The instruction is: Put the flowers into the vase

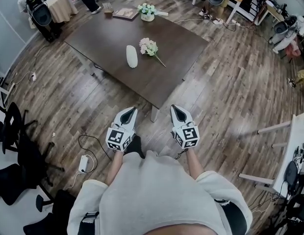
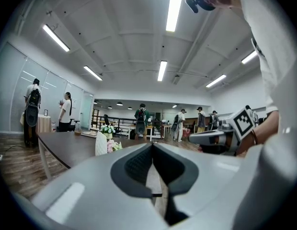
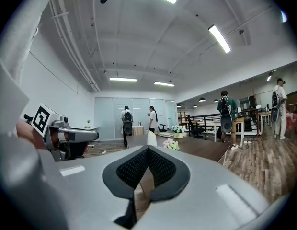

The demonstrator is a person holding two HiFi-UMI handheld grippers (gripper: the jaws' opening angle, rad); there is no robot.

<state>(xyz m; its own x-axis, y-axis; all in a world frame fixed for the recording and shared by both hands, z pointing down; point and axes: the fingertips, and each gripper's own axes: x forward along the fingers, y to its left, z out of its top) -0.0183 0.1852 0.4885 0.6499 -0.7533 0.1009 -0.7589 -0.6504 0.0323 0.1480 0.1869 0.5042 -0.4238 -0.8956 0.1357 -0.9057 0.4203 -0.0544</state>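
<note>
The left gripper (image 1: 132, 110) and right gripper (image 1: 175, 107) hang empty with jaws pressed together, well short of the flowers (image 1: 150, 47) lying beside the white vase (image 1: 132, 56) on the dark surface (image 1: 108, 38); unsteadied, that slim vase could topple when stems go in

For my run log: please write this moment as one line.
stage: not begun | left gripper: shut, empty | right gripper: shut, empty | flowers: lying on table | vase: upright on table
</note>
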